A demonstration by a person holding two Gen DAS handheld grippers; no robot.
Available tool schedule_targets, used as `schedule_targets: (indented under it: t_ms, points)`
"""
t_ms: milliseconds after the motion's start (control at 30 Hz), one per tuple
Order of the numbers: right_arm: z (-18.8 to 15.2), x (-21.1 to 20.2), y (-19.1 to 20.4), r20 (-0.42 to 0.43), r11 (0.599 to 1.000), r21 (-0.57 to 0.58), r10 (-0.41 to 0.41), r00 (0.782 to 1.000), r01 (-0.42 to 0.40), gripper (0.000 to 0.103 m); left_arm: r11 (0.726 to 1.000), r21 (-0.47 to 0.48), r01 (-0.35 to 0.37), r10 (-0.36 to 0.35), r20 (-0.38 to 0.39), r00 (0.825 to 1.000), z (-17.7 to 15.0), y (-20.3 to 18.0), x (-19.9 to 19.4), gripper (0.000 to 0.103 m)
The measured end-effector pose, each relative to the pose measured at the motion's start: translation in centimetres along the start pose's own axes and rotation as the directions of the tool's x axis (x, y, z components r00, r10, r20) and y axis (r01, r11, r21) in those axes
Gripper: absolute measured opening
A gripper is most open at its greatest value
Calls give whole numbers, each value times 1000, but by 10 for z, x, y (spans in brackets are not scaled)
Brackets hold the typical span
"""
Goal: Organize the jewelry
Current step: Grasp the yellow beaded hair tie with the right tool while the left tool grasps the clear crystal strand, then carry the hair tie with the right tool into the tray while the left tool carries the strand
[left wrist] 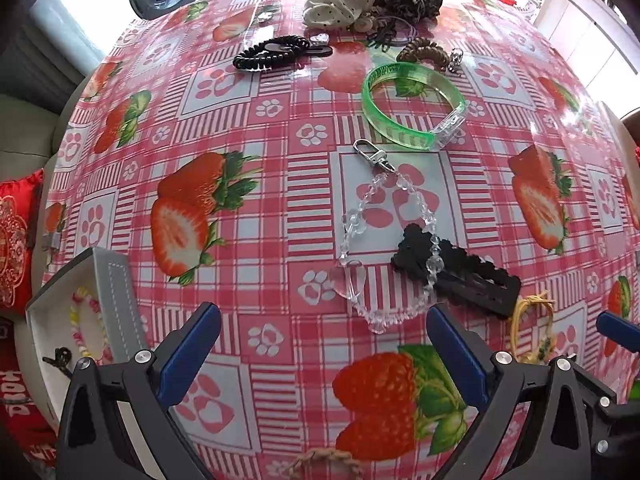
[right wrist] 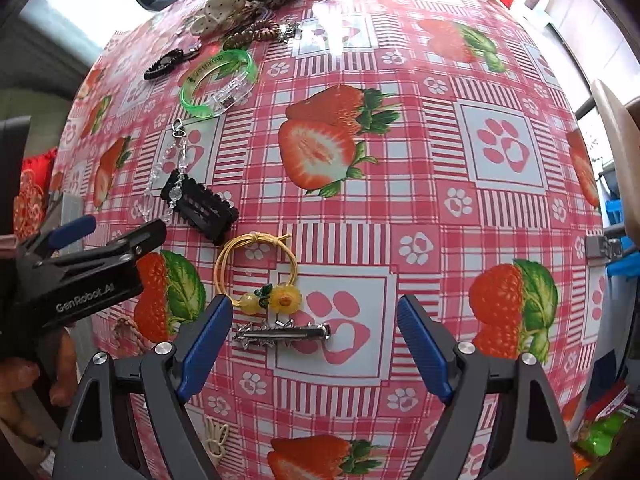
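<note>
Clear bead strand (left wrist: 384,240) lies on the strawberry-print tablecloth (left wrist: 280,184), just ahead of the left gripper (left wrist: 324,344), a silver clasp (left wrist: 372,156) at its far end and a clear heart pendant (left wrist: 350,280) at its near end. One side of the loop is draped over a black scalloped hair clip (left wrist: 460,276). Judged light, limp and slippery; the beads would likely roll between the pads, and lifting may drag the clip along. Best hold looks like the heart pendant or the clasp, both rigid.

Left gripper: jaws wide apart, nothing between them. A grey-edged box (left wrist: 112,292) at the table's left edge already holds a pastel bead bracelet (left wrist: 86,320).

Right gripper (right wrist: 316,340): jaws wide, empty, above a silver barrette (right wrist: 282,334) lying flat between the pad tips. Stiff, thin, low profile; a pinch across its narrow width seems safest. A yellow hair tie with flower charms (right wrist: 260,276) lies just beyond it, soft and easily snagged.

Further off: green bangle (left wrist: 412,104), black coil tie (left wrist: 272,54).
</note>
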State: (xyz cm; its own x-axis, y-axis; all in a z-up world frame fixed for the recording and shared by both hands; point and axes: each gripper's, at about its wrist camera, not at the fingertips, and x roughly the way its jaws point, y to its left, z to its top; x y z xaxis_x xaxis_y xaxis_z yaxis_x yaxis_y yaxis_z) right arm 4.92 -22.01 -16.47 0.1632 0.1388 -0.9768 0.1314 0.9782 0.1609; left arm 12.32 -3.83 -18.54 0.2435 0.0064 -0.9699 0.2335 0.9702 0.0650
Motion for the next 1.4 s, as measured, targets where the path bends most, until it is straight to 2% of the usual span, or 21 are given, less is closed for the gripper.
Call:
schedule_targets:
  t_ms: [167, 267, 400, 500, 633, 700, 733, 767, 800, 833, 867, 900, 1033, 1200, 1400]
  points:
    - [6, 8, 3, -1, 1000, -23, -14, 1000, 14, 85, 1000, 8, -5, 5, 5, 1000, 1, -5, 6, 103]
    - [9, 14, 8, -3, 998, -55, -27, 1000, 27, 81, 1000, 0, -2, 2, 18, 1000, 6, -5, 8, 103]
    - [14, 20, 20, 11, 990, -117, -75, 997, 76, 78, 1000, -16, 15, -14, 27, 1000, 10, -4, 10, 103]
    - [16, 23, 28, 33, 979, -161, -122, 992, 126, 72, 999, -18, 49, -49, 33, 998, 12, -2, 9, 96]
    - [18, 25, 37, 56, 969, -201, -138, 989, 147, 63, 997, 0, 73, -73, 34, 997, 11, -9, 5, 80]
    - [18, 26, 42, 60, 966, -217, -134, 989, 144, 54, 996, 14, 85, -85, 35, 996, 11, -13, 3, 70]
    - [18, 25, 43, 61, 965, -221, -132, 989, 142, 50, 995, 27, 92, -93, 39, 995, 11, -17, 1, 60]
    - [17, 26, 47, 64, 964, -224, -130, 989, 141, 38, 994, 45, 97, -99, 46, 994, 11, -21, -1, 40]
    - [18, 26, 49, 67, 964, -225, -127, 990, 139, 25, 993, 60, 101, -104, 51, 993, 11, -25, -4, 29]
    - [17, 25, 48, 66, 966, -221, -122, 990, 134, 20, 993, 69, 100, -104, 48, 993, 12, -27, -4, 25]
    - [18, 25, 48, 66, 967, -215, -122, 990, 134, 7, 993, 64, 103, -106, 46, 993, 11, -30, -6, 25]
    - [18, 25, 48, 65, 970, -207, -119, 991, 130, 4, 992, 51, 113, -115, 45, 992, 11, -28, -6, 25]
    - [20, 18, 38, 64, 986, -154, -52, 997, 61, 2, 988, 0, 157, -157, 59, 986, 10, -14, -16, 25]
    - [22, 4, 28, 77, 994, -106, 35, 996, -27, 2, 983, -18, 184, -181, 96, 979, 7, -1, -38, 25]
    - [20, -14, 16, 89, 996, -46, 79, 993, -75, 3, 979, -20, 201, -196, 150, 969, 1, 9, -66, 25]
